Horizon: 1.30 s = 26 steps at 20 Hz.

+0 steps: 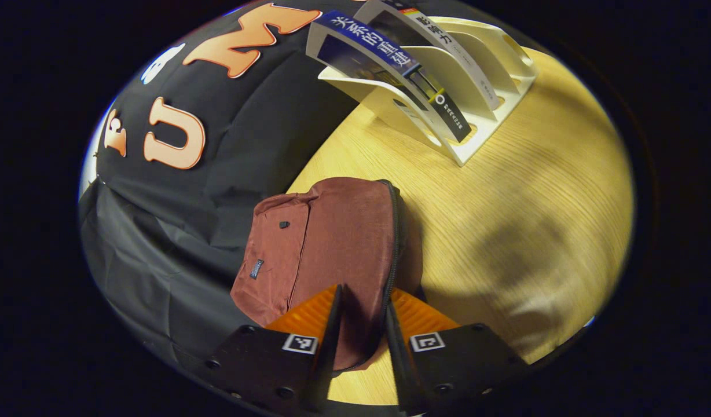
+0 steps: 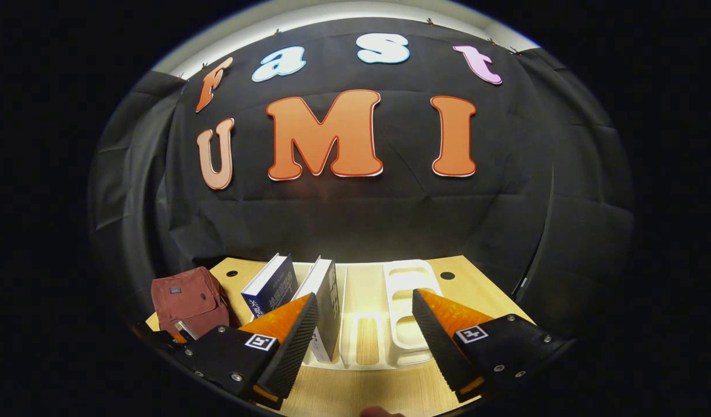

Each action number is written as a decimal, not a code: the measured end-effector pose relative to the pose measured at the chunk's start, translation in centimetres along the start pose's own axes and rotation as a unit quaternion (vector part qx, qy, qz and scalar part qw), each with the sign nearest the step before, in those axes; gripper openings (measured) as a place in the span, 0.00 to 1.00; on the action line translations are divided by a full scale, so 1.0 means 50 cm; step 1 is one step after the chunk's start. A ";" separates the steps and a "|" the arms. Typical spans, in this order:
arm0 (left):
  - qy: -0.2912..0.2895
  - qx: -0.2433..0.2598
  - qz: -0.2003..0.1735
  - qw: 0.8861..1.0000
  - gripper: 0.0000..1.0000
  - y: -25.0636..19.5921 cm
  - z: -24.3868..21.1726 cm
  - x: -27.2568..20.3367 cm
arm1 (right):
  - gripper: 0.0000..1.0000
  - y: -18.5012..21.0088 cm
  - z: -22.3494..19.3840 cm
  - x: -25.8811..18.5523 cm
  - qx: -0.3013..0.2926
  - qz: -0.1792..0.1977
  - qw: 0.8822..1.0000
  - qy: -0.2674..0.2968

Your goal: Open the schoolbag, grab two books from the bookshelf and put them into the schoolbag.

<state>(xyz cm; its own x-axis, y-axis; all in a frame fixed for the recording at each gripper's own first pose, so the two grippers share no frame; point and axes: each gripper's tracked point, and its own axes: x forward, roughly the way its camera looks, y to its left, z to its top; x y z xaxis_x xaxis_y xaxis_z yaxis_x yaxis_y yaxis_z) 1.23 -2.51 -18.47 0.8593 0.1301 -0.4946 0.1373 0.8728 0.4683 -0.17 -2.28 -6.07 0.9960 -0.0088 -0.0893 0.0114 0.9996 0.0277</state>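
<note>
- My left gripper (image 1: 362, 310), two black fingers with orange ribbed backs and square markers, sits low over the dark red fabric schoolbag (image 1: 326, 249). The jaws stand a narrow gap apart, and the bag's near edge with its black zipper line (image 1: 395, 243) lies in that gap. I cannot tell whether both pads press on the cloth or only frame it.
- From the left gripper view, the schoolbag lies on the light wooden table (image 1: 523, 231), at the table's edge against the black cloth wall (image 1: 176, 231). Its front pocket, with a small tag, faces the wall side, and the zipper looks closed as far as I can follow it.
- Beyond the bag, well apart from it, stands the cream plastic slotted bookshelf (image 1: 483, 87), holding a blue-spined book (image 1: 373, 46) and a white-and-black-spined book (image 1: 442, 52), both leaning in neighbouring slots.
- My right gripper (image 2: 364, 315) is released, its fingers spread wide with nothing between the pads. It hangs just in front of the bookshelf (image 2: 405, 295).
- In the right gripper view, the blue-spined book (image 2: 271, 286) and the white-and-black-spined book (image 2: 326, 301) stand in the shelf's left slots, tilted; my gripper's left finger (image 2: 289, 341) overlaps the nearer book, though I cannot say it touches.
- The schoolbag (image 2: 187, 298) sits to the left of the shelf, near the table's (image 2: 355, 394) left edge, with a piece of the left gripper showing just in front of it.
</note>
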 end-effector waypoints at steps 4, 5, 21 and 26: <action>0.027 -0.028 -0.019 0.999 0.16 0.045 0.016 -0.022 | 0.96 -0.008 0.003 0.007 0.008 0.033 0.999 0.008; 0.030 -0.035 -0.027 0.999 0.07 0.058 0.023 -0.026 | 0.96 -0.007 0.004 0.009 0.010 0.043 0.999 0.012; -0.028 -0.091 -0.202 0.975 0.10 0.355 0.101 -0.048 | 0.96 0.204 0.108 0.070 -0.058 0.035 0.995 0.077; -0.049 -0.107 -0.243 0.963 0.09 0.453 0.131 -0.024 | 0.97 0.282 0.102 0.124 -0.058 0.052 0.984 0.159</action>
<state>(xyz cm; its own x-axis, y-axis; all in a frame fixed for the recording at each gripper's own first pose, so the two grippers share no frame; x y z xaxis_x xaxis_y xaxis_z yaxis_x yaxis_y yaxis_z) 6.54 14.02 -2.47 0.7631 -0.3534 -0.5411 0.4388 0.8980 0.0323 6.60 11.62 -1.15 0.9131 0.0844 -0.3990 -0.1171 0.9914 -0.0583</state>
